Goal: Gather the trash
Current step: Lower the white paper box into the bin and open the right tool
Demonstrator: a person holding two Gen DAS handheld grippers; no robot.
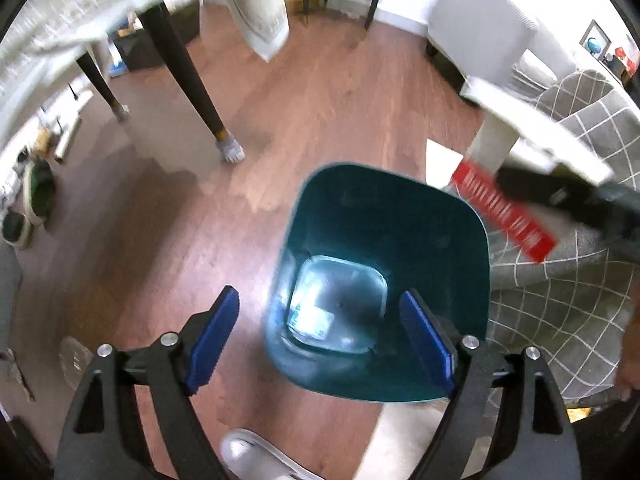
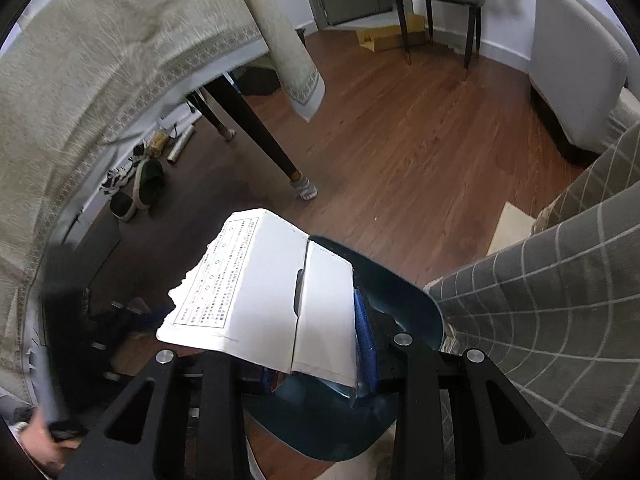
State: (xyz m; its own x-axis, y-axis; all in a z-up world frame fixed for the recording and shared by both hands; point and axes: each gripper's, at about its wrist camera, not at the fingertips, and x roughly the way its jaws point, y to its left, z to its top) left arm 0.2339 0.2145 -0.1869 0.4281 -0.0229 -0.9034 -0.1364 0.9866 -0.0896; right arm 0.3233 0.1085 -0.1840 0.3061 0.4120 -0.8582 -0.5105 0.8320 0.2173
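A teal trash bin stands on the wooden floor, with clear plastic packaging lying at its bottom. My left gripper hangs over the bin's near rim, its blue pads wide apart with nothing between them. At the upper right, my right gripper is shut on a white cardboard box with a red side, held above the bin's far right corner. In the right wrist view the same box fills the space between the fingers of my right gripper, printed side up, over the bin.
A table with a cream cloth and dark legs in socks stands at the left. A grey checked chair touches the bin's right side. Shoes lie by the wall. A white shoe is near my left gripper.
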